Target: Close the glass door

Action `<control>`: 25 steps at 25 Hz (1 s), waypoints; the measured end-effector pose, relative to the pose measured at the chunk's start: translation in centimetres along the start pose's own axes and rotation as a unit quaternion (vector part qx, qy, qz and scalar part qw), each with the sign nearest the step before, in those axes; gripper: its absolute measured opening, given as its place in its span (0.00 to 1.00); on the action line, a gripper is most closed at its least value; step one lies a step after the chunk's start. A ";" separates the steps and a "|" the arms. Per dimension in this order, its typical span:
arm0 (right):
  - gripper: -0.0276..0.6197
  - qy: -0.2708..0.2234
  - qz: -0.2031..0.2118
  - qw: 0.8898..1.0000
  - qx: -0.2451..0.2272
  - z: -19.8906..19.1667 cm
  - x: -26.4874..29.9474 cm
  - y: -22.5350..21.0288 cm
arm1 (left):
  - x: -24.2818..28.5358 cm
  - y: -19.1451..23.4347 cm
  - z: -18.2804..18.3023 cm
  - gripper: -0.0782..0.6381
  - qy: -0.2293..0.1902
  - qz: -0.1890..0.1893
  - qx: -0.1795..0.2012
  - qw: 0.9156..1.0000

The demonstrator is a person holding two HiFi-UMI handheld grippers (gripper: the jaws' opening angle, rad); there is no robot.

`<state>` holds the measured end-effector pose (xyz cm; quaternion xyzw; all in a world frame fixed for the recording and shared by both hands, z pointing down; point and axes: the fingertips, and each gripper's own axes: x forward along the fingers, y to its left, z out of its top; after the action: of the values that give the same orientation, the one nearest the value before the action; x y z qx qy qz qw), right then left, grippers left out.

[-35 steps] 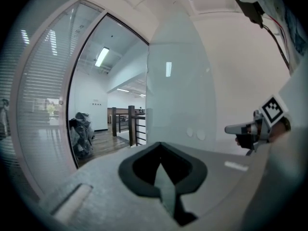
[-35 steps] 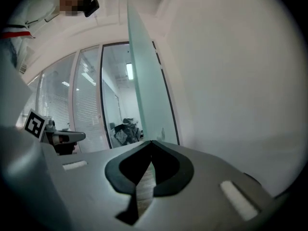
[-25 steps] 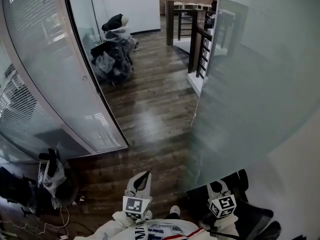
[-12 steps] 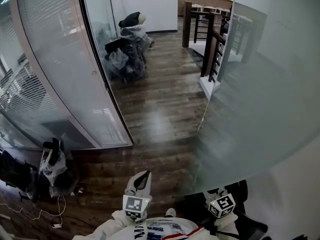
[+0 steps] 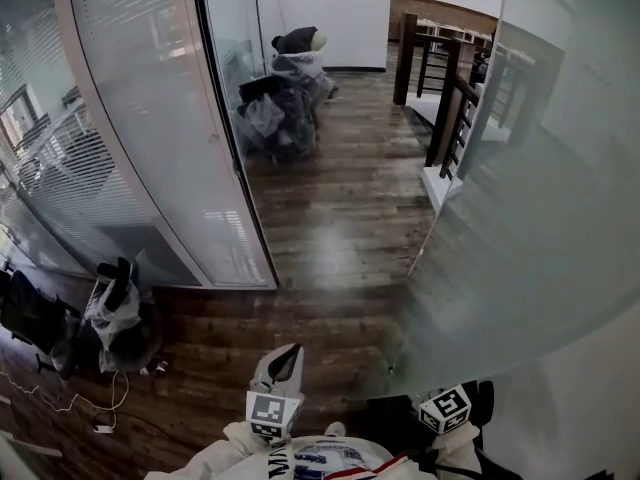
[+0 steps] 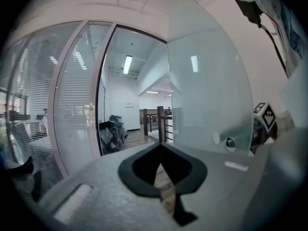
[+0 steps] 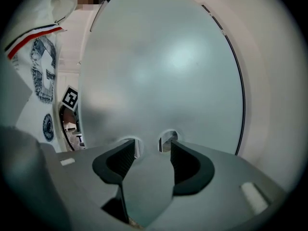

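The frosted glass door (image 5: 530, 218) fills the right of the head view, its free edge (image 5: 420, 258) slanting down toward me. My right gripper (image 7: 147, 147) faces the glass door (image 7: 163, 71) close up, jaws apart after having just been opening, with nothing between them. Two round holes (image 7: 168, 139) in the glass sit just beyond its fingertips. Only the right gripper's marker cube (image 5: 447, 408) shows in the head view. My left gripper (image 5: 288, 356) hangs left of the door, shut on nothing, and points through the doorway (image 6: 144, 129).
A fixed glass wall (image 5: 150, 138) with a dark frame post (image 5: 235, 138) stands on the left. Beyond it are a heap of wrapped dark items (image 5: 285, 98) and a wooden railing (image 5: 445, 98). Bags (image 5: 110, 313) and cables (image 5: 80, 403) lie at lower left.
The head view has swung, so the glass wall, heap and railing slid rightward in the picture. The dark shape around the right gripper has shrunk toward the bottom edge. The left gripper stayed put.
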<state>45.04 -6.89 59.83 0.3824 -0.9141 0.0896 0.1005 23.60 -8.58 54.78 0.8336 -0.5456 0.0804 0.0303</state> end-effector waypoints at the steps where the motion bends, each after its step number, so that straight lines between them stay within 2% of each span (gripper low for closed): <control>1: 0.41 0.003 0.009 1.000 -0.003 -0.1 0.3 0.1 | -0.2 0.2 -0.1 0.11 0.000 0.006 -0.002 1.000; 6: 0.42 0.019 0.037 0.999 -0.034 -0.7 2.8 0.1 | -0.8 0.9 -0.5 0.11 0.000 0.030 -0.005 1.000; 7: 0.39 0.015 0.041 0.998 -0.039 -0.5 3.3 0.2 | -0.9 1.1 -0.5 0.11 0.000 0.035 -0.006 0.999; 9: 0.25 0.006 0.056 0.998 -0.038 -0.3 4.0 0.5 | -1.1 1.4 -0.5 0.11 0.001 0.043 -0.006 0.999; 10: 0.24 0.001 0.061 0.998 -0.033 -0.3 4.1 0.6 | -1.2 1.5 -0.4 0.11 0.001 0.047 -0.006 0.999; 25: 0.23 0.008 0.067 0.997 -0.036 0.4 6.8 1.8 | -2.4 2.3 -0.9 0.11 0.001 0.082 -0.012 0.997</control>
<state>39.05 -10.40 60.98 0.3158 -0.9395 0.0658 0.1154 20.46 -7.23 55.22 0.7858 -0.6128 0.0771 0.0340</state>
